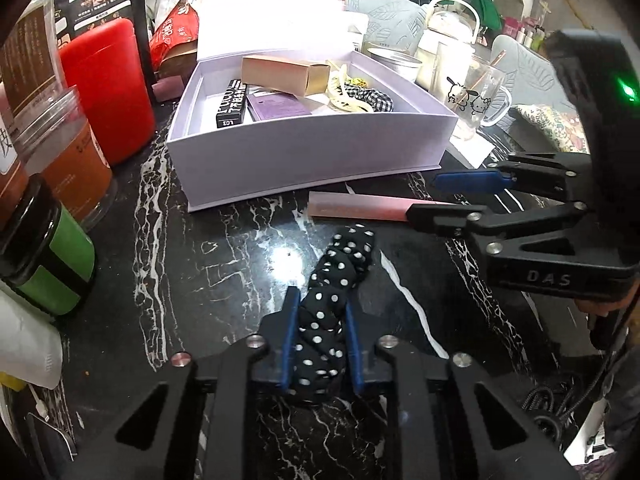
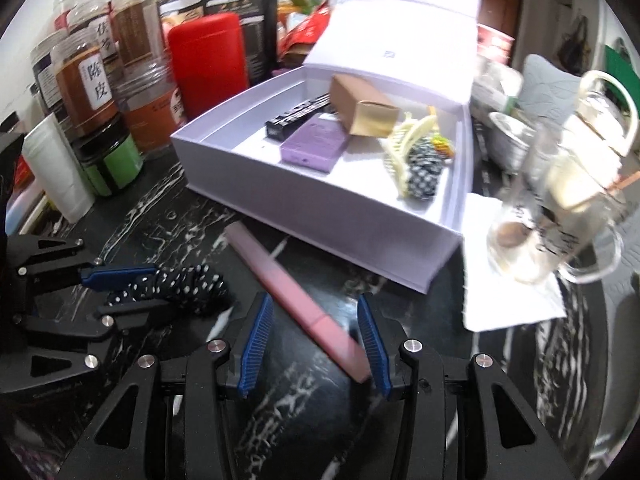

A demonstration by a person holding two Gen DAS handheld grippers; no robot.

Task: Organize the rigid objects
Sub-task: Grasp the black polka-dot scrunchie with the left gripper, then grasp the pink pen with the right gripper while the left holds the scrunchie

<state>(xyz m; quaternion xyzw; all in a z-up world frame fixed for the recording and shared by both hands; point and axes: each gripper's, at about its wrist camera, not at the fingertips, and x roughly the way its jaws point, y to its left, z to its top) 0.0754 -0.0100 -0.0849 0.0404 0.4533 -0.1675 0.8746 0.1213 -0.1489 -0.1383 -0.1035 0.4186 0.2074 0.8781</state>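
Pinching the dotted scrunchie (image 1: 334, 300) in the left gripper (image 1: 322, 340), jaws clamped on it, ready for lifting off the counter (image 1: 200, 280); straddling the pink stick (image 2: 296, 300) with the right gripper (image 2: 316, 344), jaws apart, apparently preparing a grip; both likely heading for the open box (image 1: 304, 152) just behind.

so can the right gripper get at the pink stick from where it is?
Probably yes. The right gripper is open with the pink stick lying slantwise between its fingers on the marble top, nothing over it. The left gripper, shut on the polka-dot scrunchie, sits off to the side.
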